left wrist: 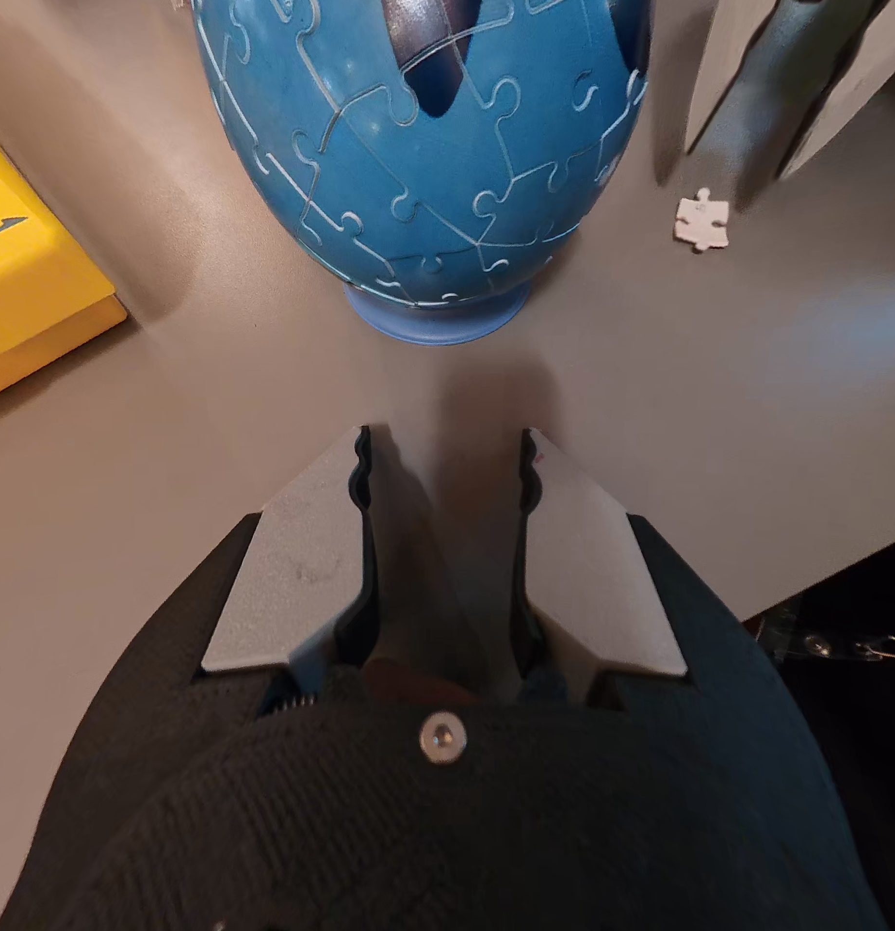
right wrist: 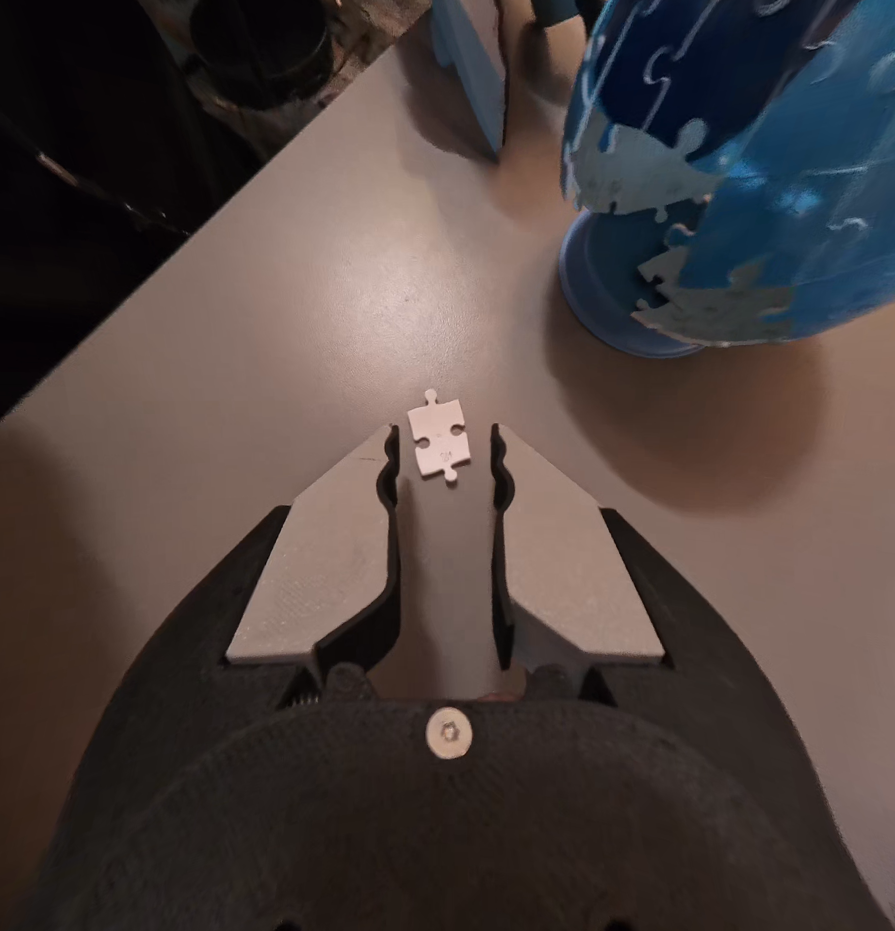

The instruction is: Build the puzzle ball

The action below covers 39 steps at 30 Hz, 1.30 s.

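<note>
While my left gripper [left wrist: 442, 433] hangs open before the ball [left wrist: 425, 166], my right gripper [right wrist: 442, 430] straddles a loose piece [right wrist: 437, 437], fingers apart.

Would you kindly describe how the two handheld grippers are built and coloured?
Both the left gripper and the right gripper have a black, ribbed printed body with one silver hex screw, and two light grey wedge-shaped fingers lined with wavy black pads.

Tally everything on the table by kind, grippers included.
Blue, partly built puzzle ball on its blue round stand: 1
Loose white puzzle piece lying flat: 1
Yellow box: 1
Two-finger grippers, left gripper, right gripper: 2
Total: 5
</note>
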Each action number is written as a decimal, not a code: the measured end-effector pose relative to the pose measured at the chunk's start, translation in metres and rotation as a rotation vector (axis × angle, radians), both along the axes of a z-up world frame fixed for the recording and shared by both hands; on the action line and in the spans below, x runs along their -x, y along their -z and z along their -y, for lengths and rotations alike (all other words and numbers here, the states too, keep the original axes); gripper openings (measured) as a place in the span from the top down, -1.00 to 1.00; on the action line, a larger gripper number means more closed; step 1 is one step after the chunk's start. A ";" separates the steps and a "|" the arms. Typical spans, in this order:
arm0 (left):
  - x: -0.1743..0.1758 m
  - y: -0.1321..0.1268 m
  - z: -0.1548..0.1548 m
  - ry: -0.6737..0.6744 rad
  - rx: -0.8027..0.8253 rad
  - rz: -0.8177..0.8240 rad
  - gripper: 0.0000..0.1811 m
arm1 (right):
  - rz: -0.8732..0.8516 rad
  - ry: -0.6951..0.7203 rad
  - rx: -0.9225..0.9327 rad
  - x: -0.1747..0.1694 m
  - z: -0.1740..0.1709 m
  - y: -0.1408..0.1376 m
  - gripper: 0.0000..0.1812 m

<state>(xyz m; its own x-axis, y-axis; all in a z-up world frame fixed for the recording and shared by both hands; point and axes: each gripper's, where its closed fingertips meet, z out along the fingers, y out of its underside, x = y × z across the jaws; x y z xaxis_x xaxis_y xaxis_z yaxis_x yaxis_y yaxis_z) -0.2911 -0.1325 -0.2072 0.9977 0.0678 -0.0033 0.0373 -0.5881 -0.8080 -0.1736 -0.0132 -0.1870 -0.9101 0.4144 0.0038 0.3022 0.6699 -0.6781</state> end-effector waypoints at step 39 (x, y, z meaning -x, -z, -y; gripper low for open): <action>0.000 -0.005 0.001 0.001 -0.052 0.037 0.39 | 0.059 0.036 0.010 0.002 0.005 0.023 0.62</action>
